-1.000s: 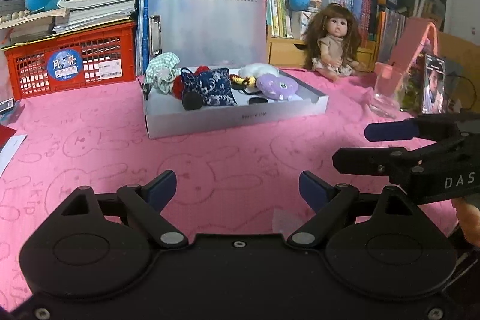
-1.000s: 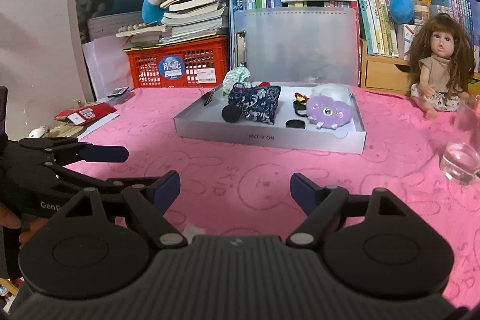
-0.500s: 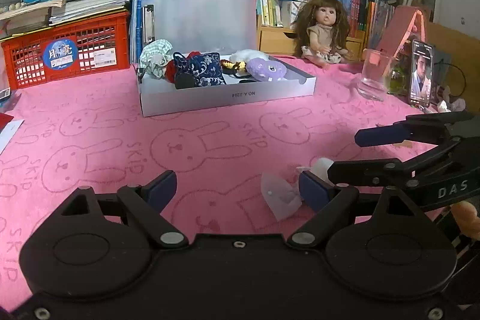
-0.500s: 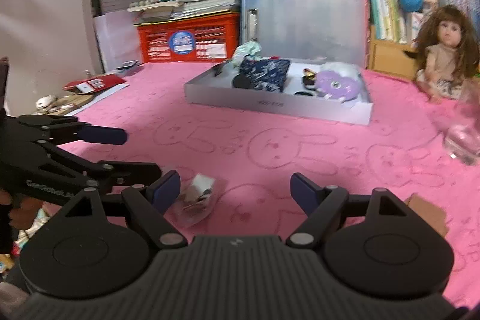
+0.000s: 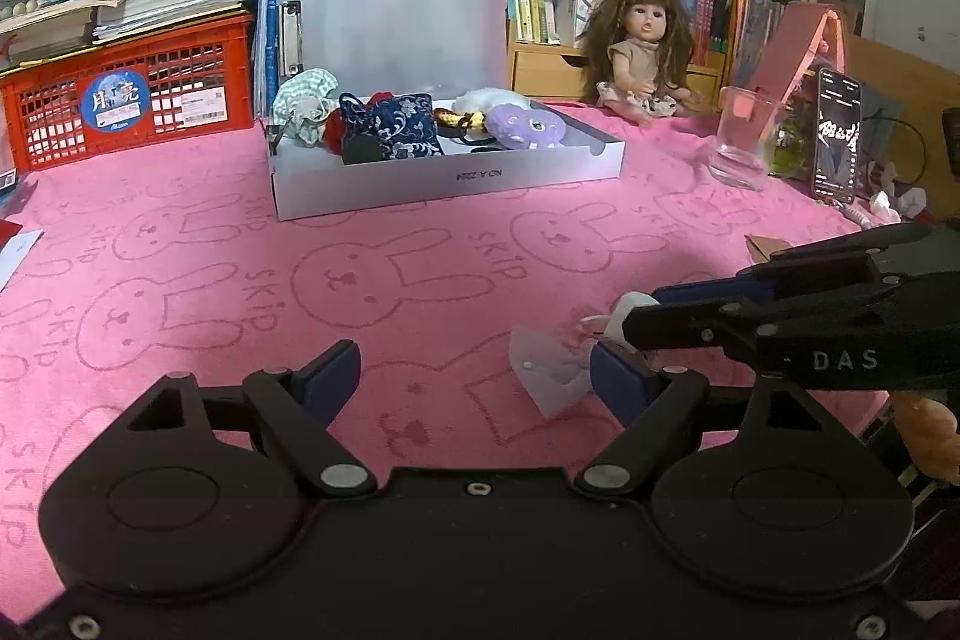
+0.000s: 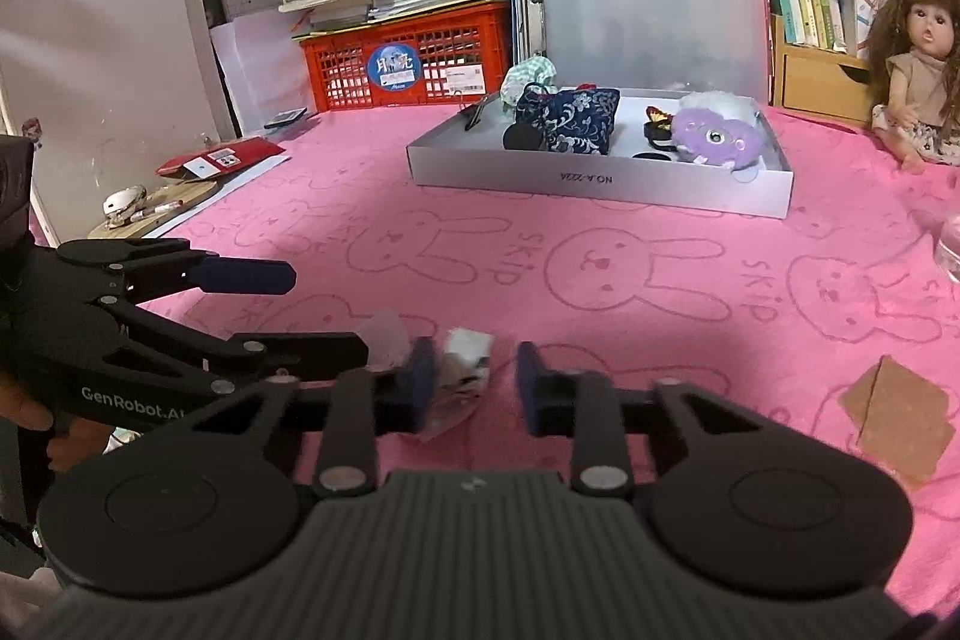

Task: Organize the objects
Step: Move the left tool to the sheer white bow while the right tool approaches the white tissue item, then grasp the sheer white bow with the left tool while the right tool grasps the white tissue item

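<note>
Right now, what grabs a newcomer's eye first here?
The pink bunny-print cloth fills both views. At its middle sits a grey tray of soft trinkets, a long-haired doll to its right. Up close, the right gripper has just been closing on a small white packet.

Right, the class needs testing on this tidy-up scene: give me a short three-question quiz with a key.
1. Multiple choice: what lies in the grey box together with the blue floral pouch? A a purple plush toy; B a phone; C a drinking glass.
2. True or false: the doll sits inside the grey box.
3. Fill in: the small white packet lies between the fingers of the ____ gripper.
Key: 1 A. 2 False: it sits on the pink cloth, outside the box. 3 Right: the right gripper has just closed its jaws on the packet.
</note>
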Motion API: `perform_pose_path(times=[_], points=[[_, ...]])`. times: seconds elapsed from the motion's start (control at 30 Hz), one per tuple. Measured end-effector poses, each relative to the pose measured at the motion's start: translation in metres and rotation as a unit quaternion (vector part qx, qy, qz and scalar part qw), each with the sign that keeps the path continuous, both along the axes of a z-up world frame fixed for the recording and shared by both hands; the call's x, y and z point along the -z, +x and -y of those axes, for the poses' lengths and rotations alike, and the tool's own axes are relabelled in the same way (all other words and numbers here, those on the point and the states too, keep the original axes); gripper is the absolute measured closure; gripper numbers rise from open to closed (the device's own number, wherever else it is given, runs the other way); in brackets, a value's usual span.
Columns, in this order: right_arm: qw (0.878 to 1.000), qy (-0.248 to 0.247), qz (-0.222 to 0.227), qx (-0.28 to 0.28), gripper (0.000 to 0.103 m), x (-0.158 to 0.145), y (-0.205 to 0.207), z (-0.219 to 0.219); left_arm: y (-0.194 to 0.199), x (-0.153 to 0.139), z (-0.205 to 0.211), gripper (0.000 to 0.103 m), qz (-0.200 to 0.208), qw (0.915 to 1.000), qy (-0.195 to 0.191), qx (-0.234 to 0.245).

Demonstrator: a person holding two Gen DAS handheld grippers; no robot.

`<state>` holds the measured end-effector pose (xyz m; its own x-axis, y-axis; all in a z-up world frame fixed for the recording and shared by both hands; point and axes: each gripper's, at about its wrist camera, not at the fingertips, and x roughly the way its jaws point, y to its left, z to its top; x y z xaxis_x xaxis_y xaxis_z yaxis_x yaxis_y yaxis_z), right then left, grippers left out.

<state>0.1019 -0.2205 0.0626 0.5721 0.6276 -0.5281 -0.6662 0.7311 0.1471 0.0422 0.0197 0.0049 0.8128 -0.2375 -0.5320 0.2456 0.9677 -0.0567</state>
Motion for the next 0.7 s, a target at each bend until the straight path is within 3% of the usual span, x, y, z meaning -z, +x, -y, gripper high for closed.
perform_pose_path(times=[0.4, 0.53, 0.7], points=[[0.998, -0.008, 0.024, 0.051, 0.081, -0.005, 0.001, 0.013, 0.0, 0.002, 0.023, 0.024, -0.001, 0.9997, -0.009, 0.023], [0.997, -0.009, 0.032, 0.07, 0.081, -0.006, 0.001, 0.018, -0.004, 0.0, 0.033, 0.027, 0.015, 0.9997, -0.004, 0.019], [0.996, -0.005, 0.029, 0.089, 0.081, -0.005, 0.005, 0.024, -0.011, -0.005, 0.044, 0.051, 0.04, 0.9987, 0.008, 0.031]])
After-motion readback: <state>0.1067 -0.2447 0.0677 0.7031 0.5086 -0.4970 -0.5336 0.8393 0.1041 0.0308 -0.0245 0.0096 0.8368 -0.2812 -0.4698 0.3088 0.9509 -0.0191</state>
